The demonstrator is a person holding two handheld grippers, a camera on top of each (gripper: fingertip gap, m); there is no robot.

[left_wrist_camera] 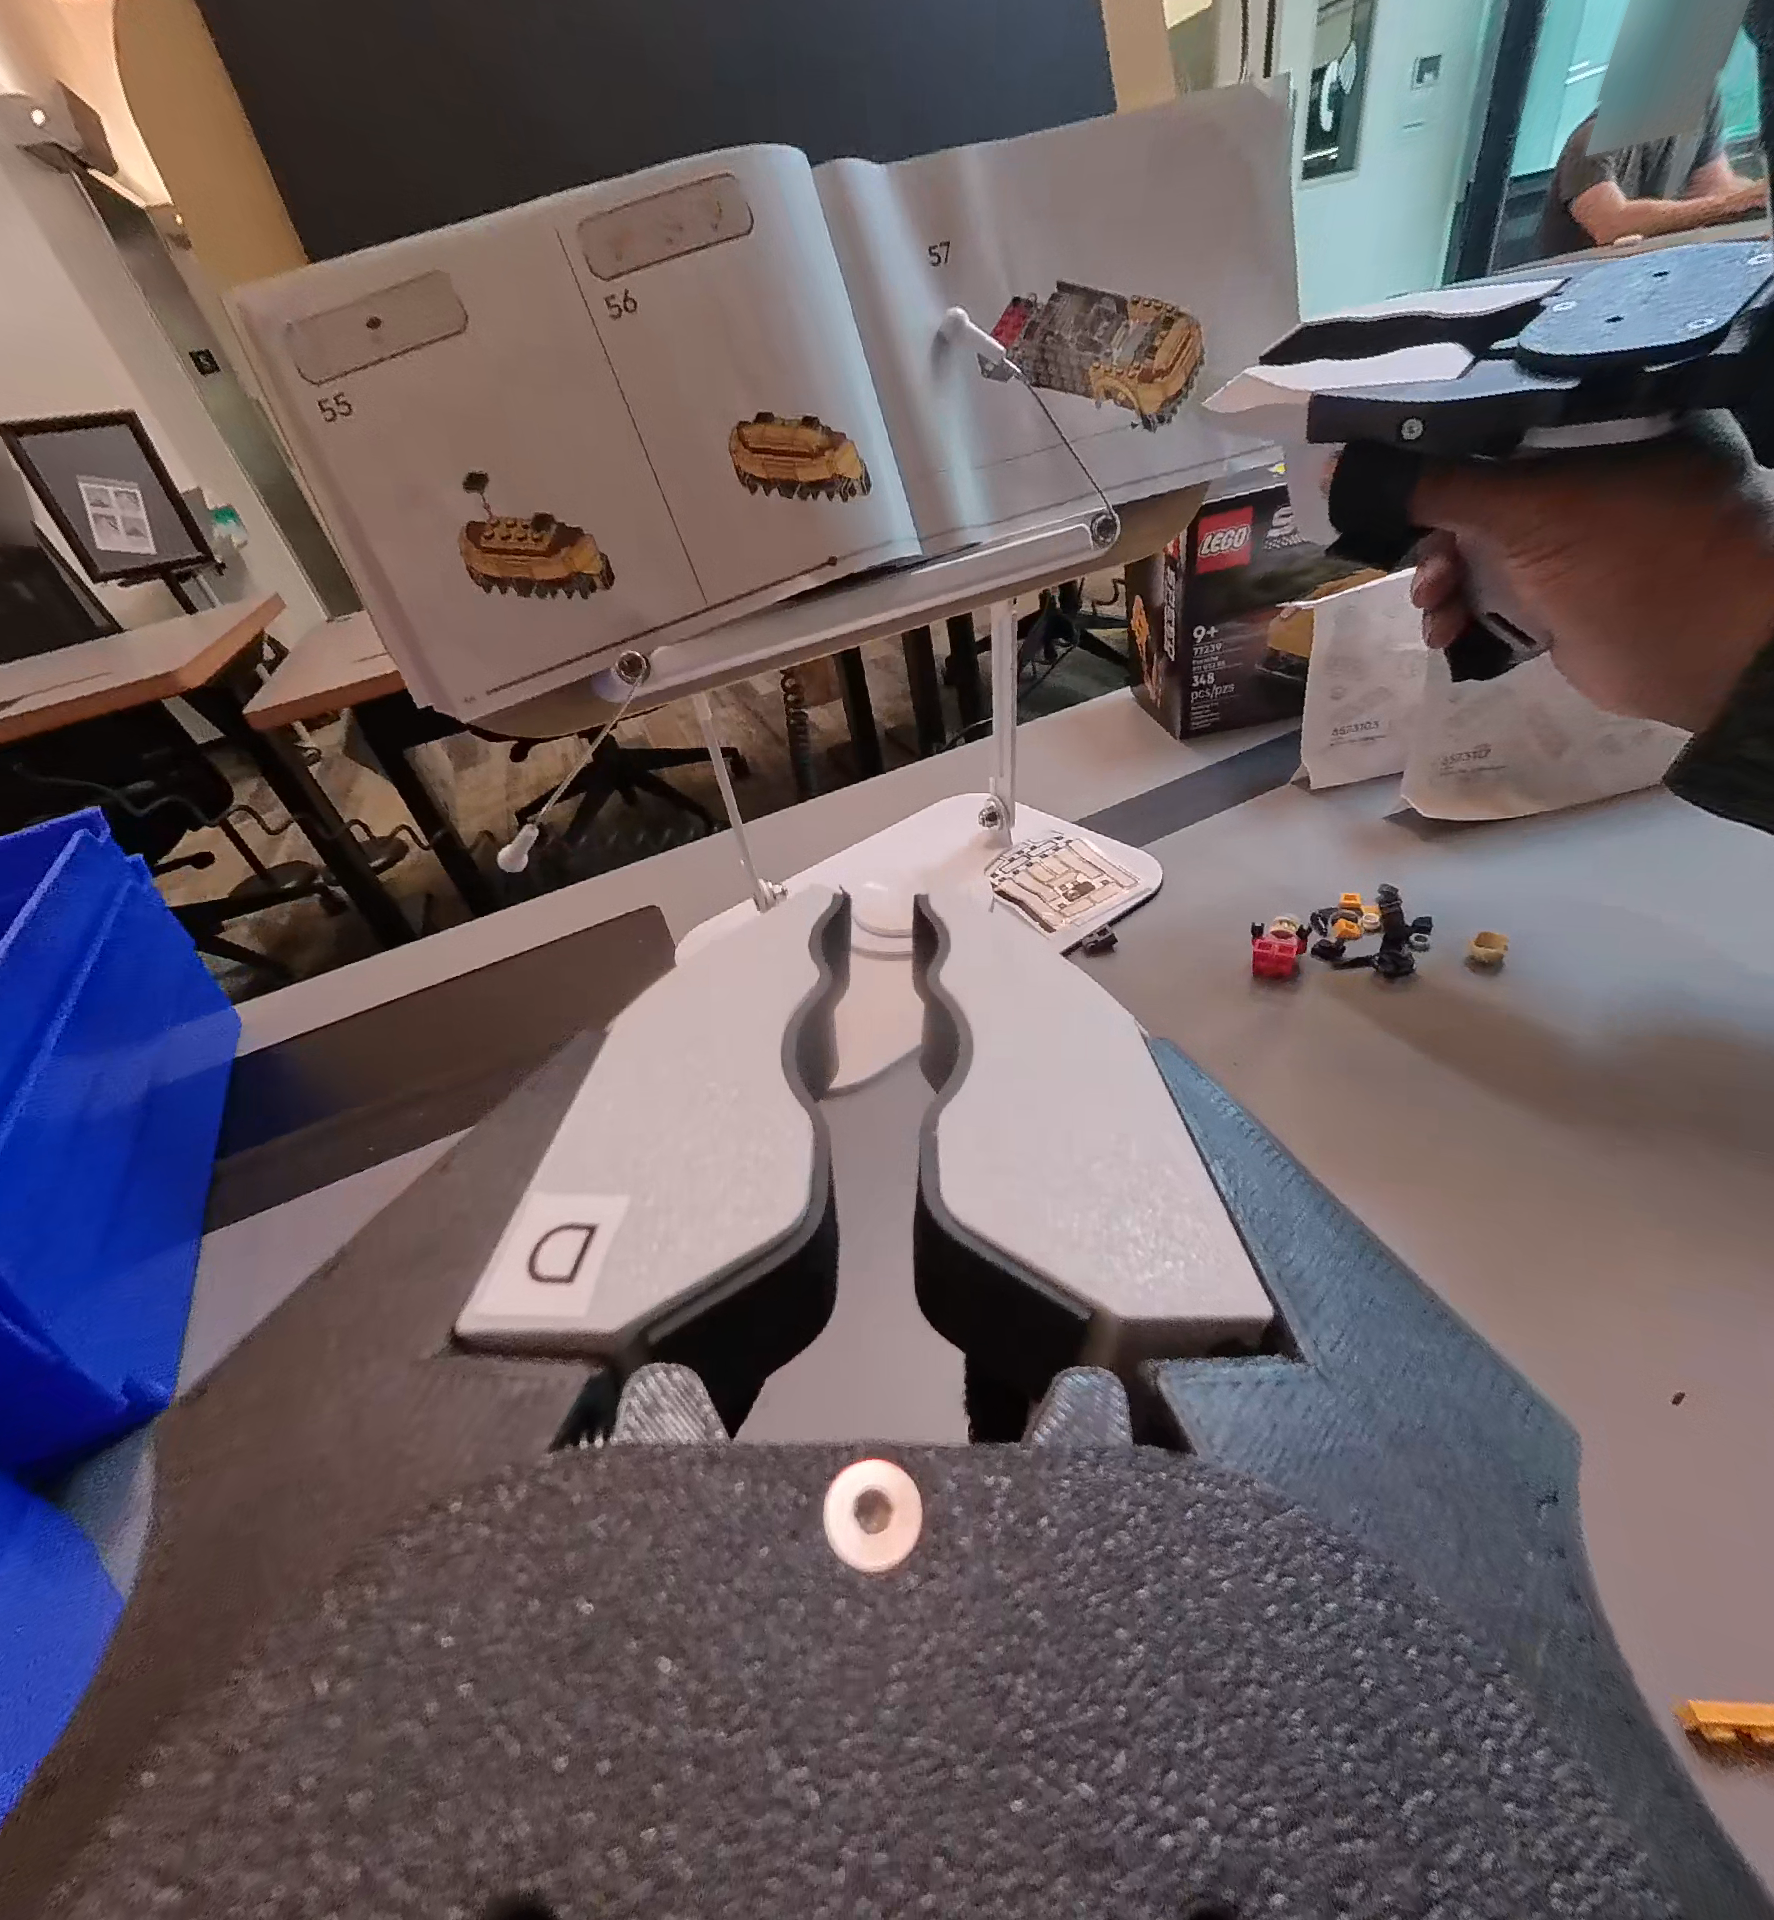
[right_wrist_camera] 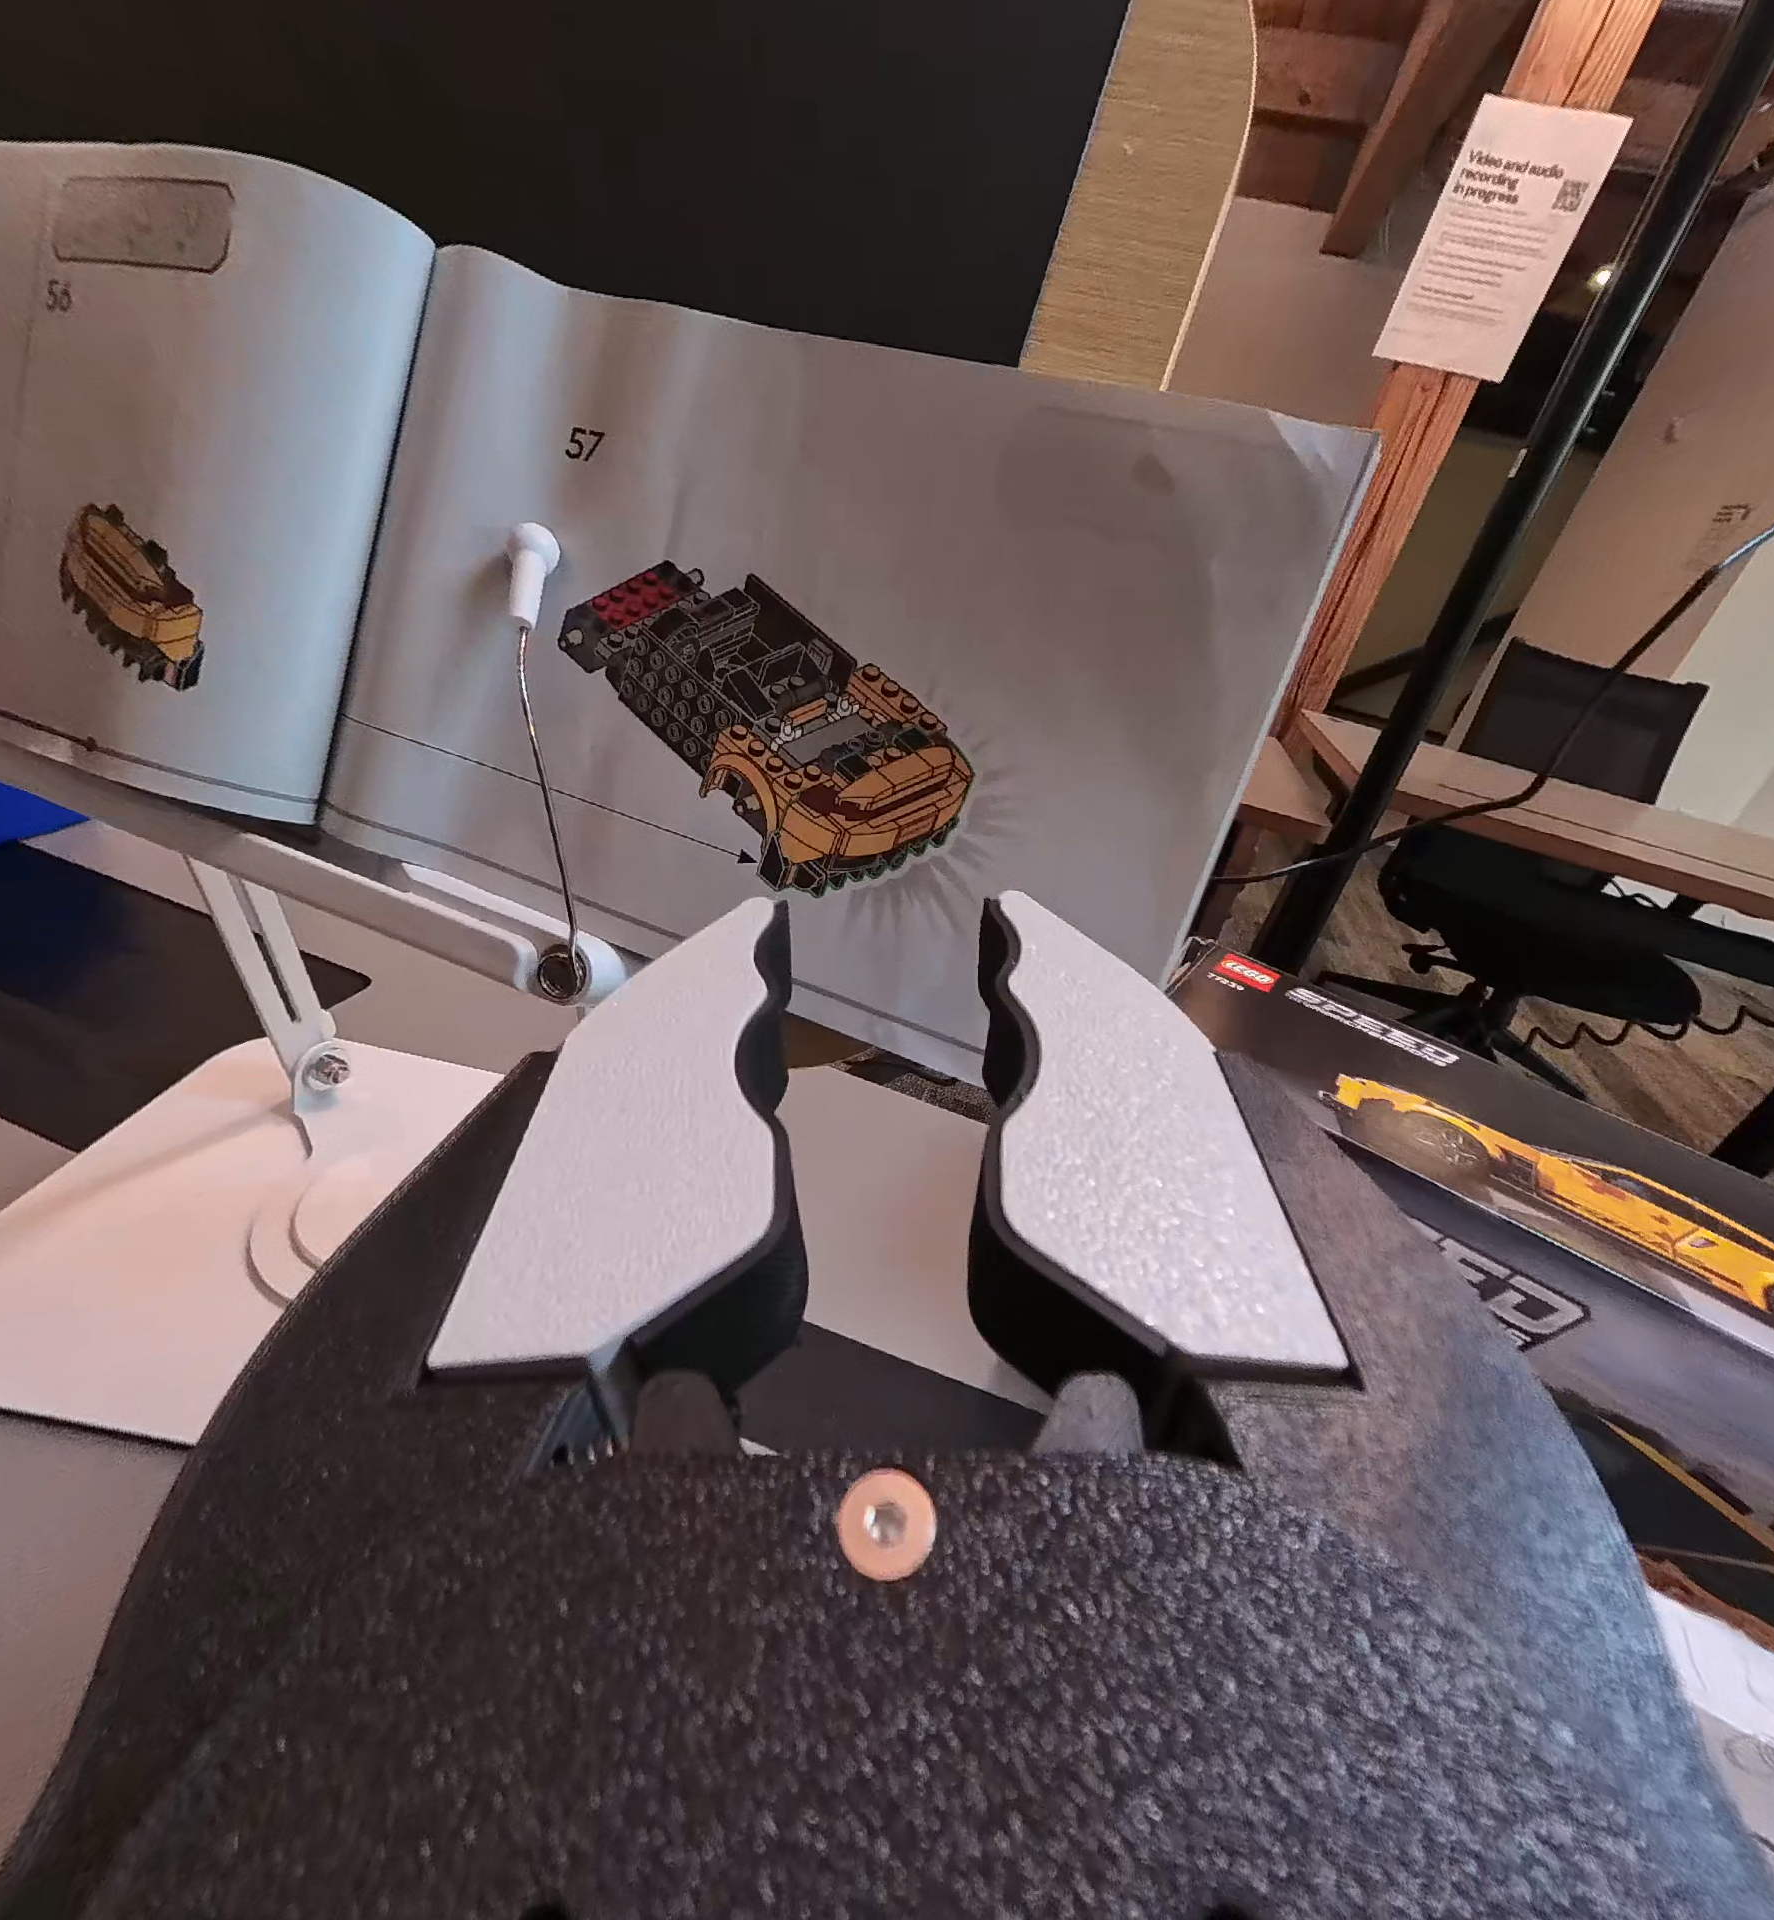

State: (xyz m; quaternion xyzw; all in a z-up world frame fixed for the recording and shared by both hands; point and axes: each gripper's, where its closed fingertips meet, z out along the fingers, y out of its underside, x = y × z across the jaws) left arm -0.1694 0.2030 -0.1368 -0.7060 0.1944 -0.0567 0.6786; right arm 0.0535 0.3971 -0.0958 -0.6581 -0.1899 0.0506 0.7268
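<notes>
Jaws of the left gripper stand slightly parted with nothing between them, hovering over the white base of a book stand on the grey counter. On that stand rests an open instruction booklet, held by wire page clips. To the right of the base lies a small heap of loose bricks, red, black and orange, with one tan piece a little apart. A blue bin sits at the left edge. The right gripper, held in a hand, is raised near the booklet's right page, jaws released and bare, pointing at the page's lower edge. Beside it lies a toy set box, and paper bags stand near the box.
</notes>
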